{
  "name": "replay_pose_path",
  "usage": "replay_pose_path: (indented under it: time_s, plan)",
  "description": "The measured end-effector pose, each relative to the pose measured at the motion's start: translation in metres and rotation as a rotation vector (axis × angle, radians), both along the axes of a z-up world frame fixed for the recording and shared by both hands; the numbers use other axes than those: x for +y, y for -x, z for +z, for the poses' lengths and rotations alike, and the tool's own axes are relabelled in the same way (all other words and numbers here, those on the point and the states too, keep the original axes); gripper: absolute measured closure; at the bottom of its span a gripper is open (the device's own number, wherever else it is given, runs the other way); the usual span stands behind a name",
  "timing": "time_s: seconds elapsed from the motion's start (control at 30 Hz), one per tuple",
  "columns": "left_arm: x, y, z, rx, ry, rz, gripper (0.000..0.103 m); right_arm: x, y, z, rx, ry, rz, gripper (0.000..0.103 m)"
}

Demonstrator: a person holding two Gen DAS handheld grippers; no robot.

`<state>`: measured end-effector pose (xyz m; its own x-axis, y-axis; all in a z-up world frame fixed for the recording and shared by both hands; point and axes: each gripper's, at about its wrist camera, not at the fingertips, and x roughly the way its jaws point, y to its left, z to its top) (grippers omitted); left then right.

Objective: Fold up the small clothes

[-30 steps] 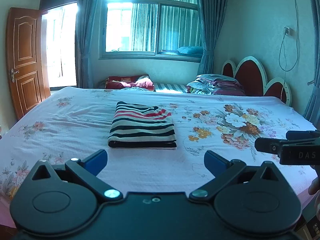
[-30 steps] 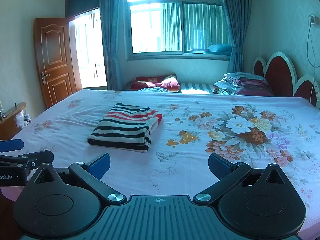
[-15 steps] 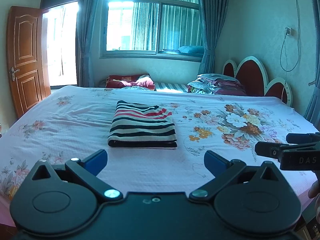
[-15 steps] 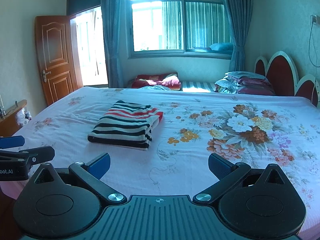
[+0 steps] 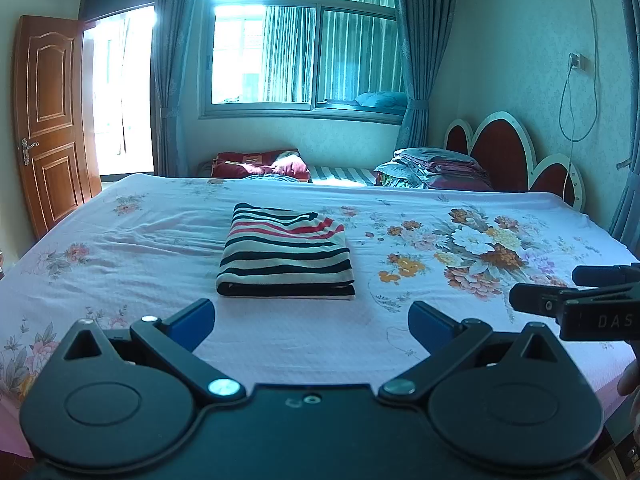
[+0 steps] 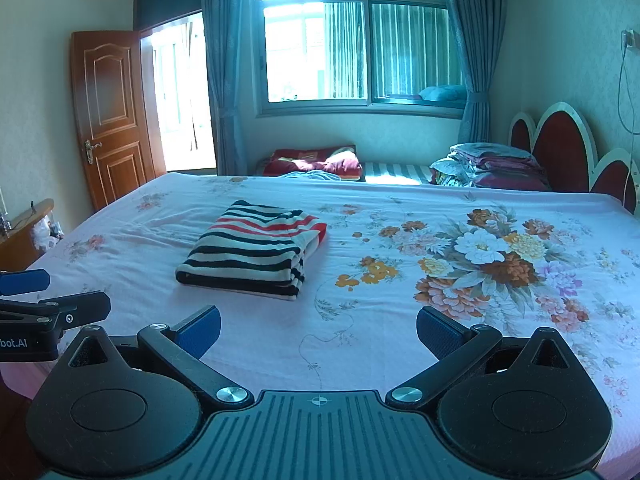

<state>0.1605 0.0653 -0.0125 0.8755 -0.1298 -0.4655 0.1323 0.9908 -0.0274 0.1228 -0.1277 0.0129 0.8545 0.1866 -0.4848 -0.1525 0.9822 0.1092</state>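
A folded striped garment (image 5: pixel 286 256) lies flat on the bed (image 5: pixel 140 248), a little left of centre in the left wrist view and left of centre in the right wrist view (image 6: pixel 252 254). Its stripes are black, white and red, and its folded edge faces the cameras. The pink bedsheet carries a large floral print (image 6: pixel 492 264) toward the right of both frames, well apart from the garment.

The left gripper (image 5: pixel 312 324) fills the bottom of its own view, its blue-padded fingers (image 5: pixel 192 320) spread wide with nothing between them, only bare sheet showing in the gap. It sits near the lower edge of the bed, short of the garment and not touching it. The right gripper (image 6: pixel 318 330) is likewise held with its fingers (image 6: pixel 438 334) wide apart and empty, low in its frame and clear of the garment.

Each tool shows in the other's view: the right gripper (image 5: pixel 576 300) pokes in at the right edge, the left gripper (image 6: pixel 44 316) at the left edge.

At the top of the frames are a window (image 5: pixel 304 44) with blue curtains, a wooden door (image 5: pixel 50 120) at the left, a red headboard (image 5: pixel 504 152) at the right, and stacked bedding (image 5: pixel 432 168) beside it.
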Motion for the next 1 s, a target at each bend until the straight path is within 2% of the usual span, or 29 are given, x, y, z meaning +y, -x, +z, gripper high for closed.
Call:
replay_pose_path:
  time_s: [1.0]
  plan:
    - [0.0025,-0.0019,-0.0012,-0.005,-0.006,-0.008,0.000,-0.0029,-0.0027,-0.0002,0.006,0.000,0.006,0.000]
